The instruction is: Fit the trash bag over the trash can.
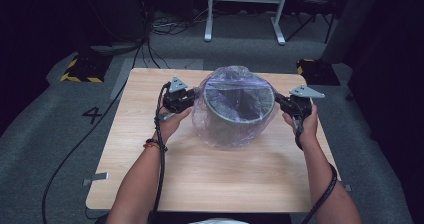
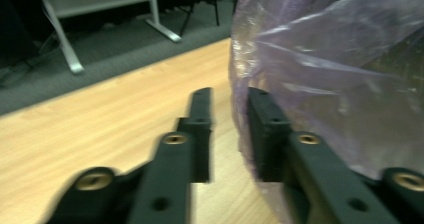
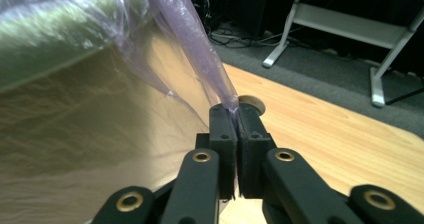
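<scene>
A round grey bin (image 1: pixel 240 115) stands in the middle of the wooden table (image 1: pixel 200 174), with a clear purple-tinted plastic bag (image 1: pixel 220 134) draped over and around it. My left gripper (image 1: pixel 188 100) is at the bin's left side. In the left gripper view its jaws (image 2: pixel 230 104) stand apart, with the edge of the bag (image 2: pixel 325 74) lying against the inner face of the right jaw and bare table showing in the gap. My right gripper (image 1: pixel 280 102) is at the bin's right side. In its own view the gripper (image 3: pixel 231 119) is shut on a pulled-up fold of the bag (image 3: pixel 200 59).
A white metal frame (image 1: pixel 245 4) stands on the grey carpet beyond the table. Yellow-and-black striped blocks (image 1: pixel 82 69) sit on the floor near both far corners. Cables trail from both grippers over the near table edge. A round hole (image 3: pixel 252 103) lies in the tabletop just past the right jaws.
</scene>
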`<state>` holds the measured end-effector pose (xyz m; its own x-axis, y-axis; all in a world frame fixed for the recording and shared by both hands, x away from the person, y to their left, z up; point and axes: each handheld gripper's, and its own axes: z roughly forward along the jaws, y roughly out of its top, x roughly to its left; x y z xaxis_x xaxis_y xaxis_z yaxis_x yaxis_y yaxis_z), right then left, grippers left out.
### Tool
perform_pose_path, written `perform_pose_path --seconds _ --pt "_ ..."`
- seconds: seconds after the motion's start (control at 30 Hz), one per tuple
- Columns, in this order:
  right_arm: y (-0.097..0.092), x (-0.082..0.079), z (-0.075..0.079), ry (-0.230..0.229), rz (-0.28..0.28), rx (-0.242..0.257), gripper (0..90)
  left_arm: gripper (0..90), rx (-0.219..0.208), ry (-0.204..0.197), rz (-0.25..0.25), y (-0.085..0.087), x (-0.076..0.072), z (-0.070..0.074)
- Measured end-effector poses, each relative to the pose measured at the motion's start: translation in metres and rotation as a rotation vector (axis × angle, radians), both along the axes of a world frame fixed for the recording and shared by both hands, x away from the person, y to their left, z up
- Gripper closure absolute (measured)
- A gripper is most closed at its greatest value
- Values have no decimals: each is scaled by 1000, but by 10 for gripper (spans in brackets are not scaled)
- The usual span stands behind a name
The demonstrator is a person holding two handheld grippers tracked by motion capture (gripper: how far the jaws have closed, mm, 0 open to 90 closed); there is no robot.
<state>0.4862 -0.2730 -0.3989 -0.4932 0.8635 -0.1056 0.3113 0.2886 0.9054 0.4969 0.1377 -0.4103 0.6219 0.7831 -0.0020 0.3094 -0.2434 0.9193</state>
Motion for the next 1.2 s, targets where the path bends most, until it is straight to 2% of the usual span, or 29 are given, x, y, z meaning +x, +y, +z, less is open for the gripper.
perform_pose_path --seconds 0.03,0.1,0.13,0.23,0.33,0.4,0.43,0.53,0.63,0.73,0.8,0.87,0.93,1.03,1.1,1.17,1.2 --pt "-1 -1 2 -6 -3 1 869 647 24 -18 8 2 -3 3" --pt "-4 -4 5 -20 -10 -3 869 529 43 -41 16 9 -9 9" --pt "-6 -5 7 -25 -11 0 867 475 37 -52 20 14 -12 13" --pt "-11 -8 12 -39 -14 8 845 325 -26 -77 4 31 -22 26" --pt "-14 -11 17 -51 -17 9 840 251 -74 -82 -61 41 -31 37" --pt "-15 -12 20 -59 -13 13 836 219 -80 -86 -101 42 -38 44" --pt "-15 -13 21 -62 -11 12 836 199 -77 -82 -134 40 -41 47" --pt "-15 -13 24 -68 -5 15 830 173 -32 -93 -205 28 -49 54" --pt "-14 -14 28 -74 -2 19 823 182 -16 -121 -250 14 -55 58" --pt "-12 -13 31 -83 4 13 815 211 -2 -105 -257 1 -51 62" --pt "-10 -13 33 -88 10 13 805 300 4 -105 -259 -4 -47 64" --pt "-8 -12 34 -90 16 17 800 364 12 -124 -249 -7 -43 66" --pt "-7 -11 34 -101 18 9 798 469 -12 -113 -257 -6 -37 67" --pt "-5 -8 35 -100 21 7 798 563 -15 -120 -234 -6 -28 66" --pt "-5 -6 35 -98 27 9 798 636 -3 -112 -251 -5 -23 65" --pt "-4 -4 35 -97 31 5 797 683 23 -108 -246 -7 -19 64" --pt "-4 -3 35 -97 32 3 797 704 16 -106 -253 -7 -17 63"
